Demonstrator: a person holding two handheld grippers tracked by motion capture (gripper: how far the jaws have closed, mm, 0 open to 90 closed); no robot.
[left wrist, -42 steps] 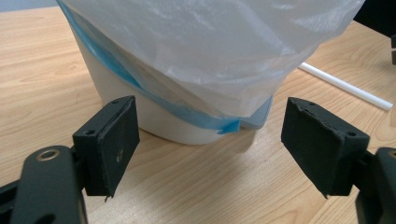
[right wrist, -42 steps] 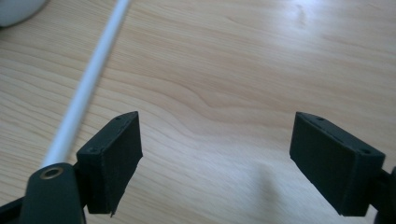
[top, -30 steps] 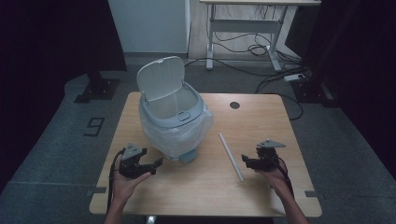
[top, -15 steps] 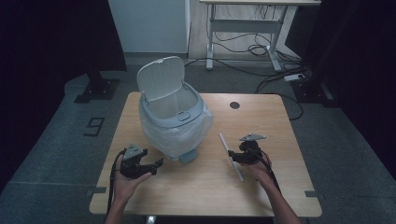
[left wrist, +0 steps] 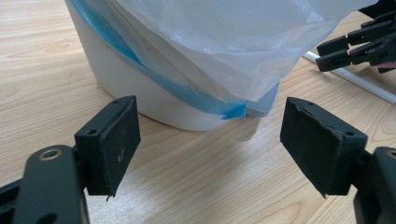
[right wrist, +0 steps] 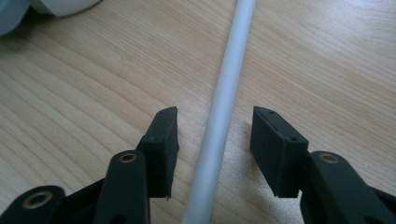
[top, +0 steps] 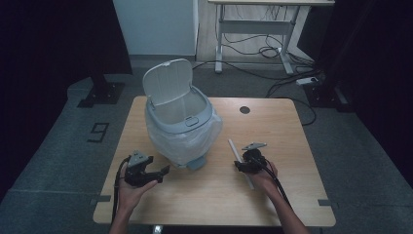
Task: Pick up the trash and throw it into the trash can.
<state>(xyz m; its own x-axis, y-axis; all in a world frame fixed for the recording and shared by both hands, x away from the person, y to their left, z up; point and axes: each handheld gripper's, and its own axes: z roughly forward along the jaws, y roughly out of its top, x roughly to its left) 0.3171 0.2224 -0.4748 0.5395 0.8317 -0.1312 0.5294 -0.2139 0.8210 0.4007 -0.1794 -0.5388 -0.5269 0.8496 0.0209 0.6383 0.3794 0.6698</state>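
A white bin (top: pixel 181 127) with its lid (top: pixel 168 81) up and a clear plastic liner (left wrist: pixel 224 42) stands on the wooden table (top: pixel 292 126). A thin white rod (top: pixel 235 148) lies to its right. In the right gripper view the rod (right wrist: pixel 225 102) runs between the jaws of my right gripper (right wrist: pixel 215 135), which is open, with a gap on each side. My right gripper (top: pixel 241 165) sits low over the rod's near half. My left gripper (top: pixel 163 171) is open just before the bin's base (left wrist: pixel 140 93), holding nothing (left wrist: pixel 210 135).
A blue band and a grey foot (left wrist: pixel 264 105) show at the bin's bottom. The other gripper (left wrist: pixel 359 44) and the rod (left wrist: pixel 359 84) appear at the top right of the left gripper view. A round hole (top: pixel 244 110) sits near the table's far edge.
My right gripper has moved left and slightly forward, from the table's right side onto the rod, and now straddles it. My left gripper has stayed put.
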